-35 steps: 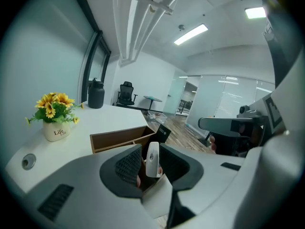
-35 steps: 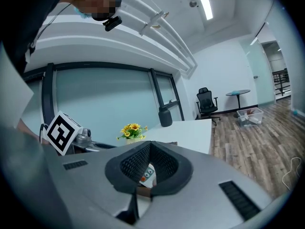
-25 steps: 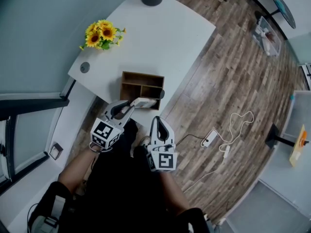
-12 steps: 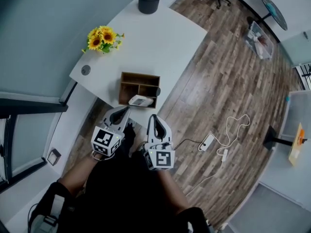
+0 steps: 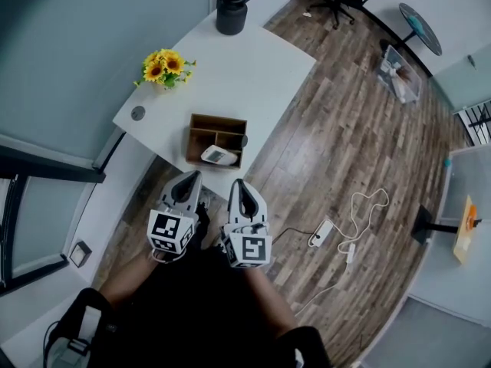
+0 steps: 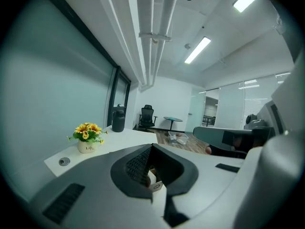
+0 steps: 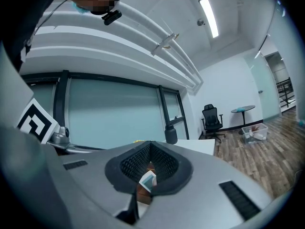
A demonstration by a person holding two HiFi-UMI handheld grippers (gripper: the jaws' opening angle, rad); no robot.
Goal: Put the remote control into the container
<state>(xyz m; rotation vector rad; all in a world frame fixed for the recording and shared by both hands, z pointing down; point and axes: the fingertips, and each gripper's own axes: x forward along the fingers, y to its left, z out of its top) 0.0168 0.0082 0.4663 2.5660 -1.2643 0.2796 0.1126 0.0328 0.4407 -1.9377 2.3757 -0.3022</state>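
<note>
The white remote control (image 5: 218, 156) lies tilted in the front compartment of the brown wooden container (image 5: 196, 133), which stands near the front edge of the white table (image 5: 253, 60). My left gripper (image 5: 189, 180) hangs off the table's near side, below the container, with its jaws together and nothing between them. Beside it my right gripper (image 5: 238, 188) is also shut and empty. In the left gripper view the left gripper (image 6: 151, 149) points toward the table with its jaws meeting. The right gripper (image 7: 150, 147) shows its jaws shut in its own view too.
A pot of sunflowers (image 5: 163, 67) and a cable hole (image 5: 137, 113) sit at the table's left. A black cylinder (image 5: 230, 14) stands at its far end. On the wooden floor lie a power strip with white cable (image 5: 321, 232) and a clear bin (image 5: 397, 71).
The left gripper let go of the remote, which now rests in the container. It drew back toward the person and closed. The right gripper stayed shut beside it.
</note>
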